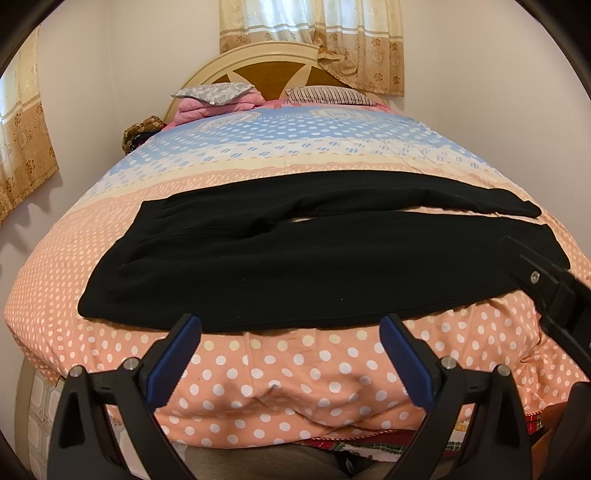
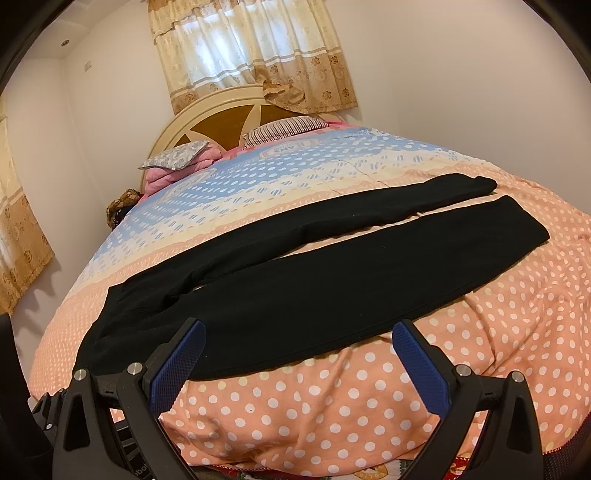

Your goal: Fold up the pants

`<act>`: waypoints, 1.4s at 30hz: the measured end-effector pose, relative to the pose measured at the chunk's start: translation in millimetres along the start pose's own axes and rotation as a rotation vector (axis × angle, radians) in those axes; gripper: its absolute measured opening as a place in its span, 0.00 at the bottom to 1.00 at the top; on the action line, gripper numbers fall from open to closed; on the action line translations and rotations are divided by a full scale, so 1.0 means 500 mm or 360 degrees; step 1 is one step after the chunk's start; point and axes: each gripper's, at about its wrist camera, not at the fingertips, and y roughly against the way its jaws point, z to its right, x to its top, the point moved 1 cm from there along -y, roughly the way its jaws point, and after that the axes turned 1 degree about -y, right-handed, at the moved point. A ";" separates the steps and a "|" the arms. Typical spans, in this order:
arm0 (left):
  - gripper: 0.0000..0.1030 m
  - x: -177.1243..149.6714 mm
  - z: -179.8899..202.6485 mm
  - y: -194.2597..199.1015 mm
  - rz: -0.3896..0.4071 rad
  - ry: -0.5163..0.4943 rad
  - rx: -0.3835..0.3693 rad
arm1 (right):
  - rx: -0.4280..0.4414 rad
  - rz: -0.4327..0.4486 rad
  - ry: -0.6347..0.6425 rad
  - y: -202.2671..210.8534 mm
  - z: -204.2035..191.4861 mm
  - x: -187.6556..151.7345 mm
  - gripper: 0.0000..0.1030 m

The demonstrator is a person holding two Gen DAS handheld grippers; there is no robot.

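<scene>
Black pants (image 1: 295, 258) lie flat across the polka-dot bedspread, waistband at the left, two legs running right with a narrow gap between them. They also show in the right wrist view (image 2: 314, 295). My left gripper (image 1: 291, 325) is open and empty, just short of the pants' near edge. My right gripper (image 2: 299, 332) is open and empty, over the near leg's edge. The right gripper's body (image 1: 554, 291) shows at the right of the left wrist view, beside the near leg's cuff.
The bed's quilt (image 1: 288, 373) is peach with white dots near me, blue and cream farther back. Pillows (image 1: 218, 92) and a headboard (image 1: 266, 62) stand at the far end. Walls and curtains (image 1: 310, 33) surround the bed.
</scene>
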 end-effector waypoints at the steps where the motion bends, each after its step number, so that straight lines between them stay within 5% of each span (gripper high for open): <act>1: 0.97 0.000 -0.001 0.000 0.0002 -0.0001 0.0000 | 0.0000 0.0002 0.0000 0.001 -0.001 -0.002 0.99; 42: 0.97 -0.001 -0.015 -0.009 -0.0020 -0.0001 0.0043 | -0.0014 -0.0044 -0.0019 -0.015 0.008 -0.005 0.99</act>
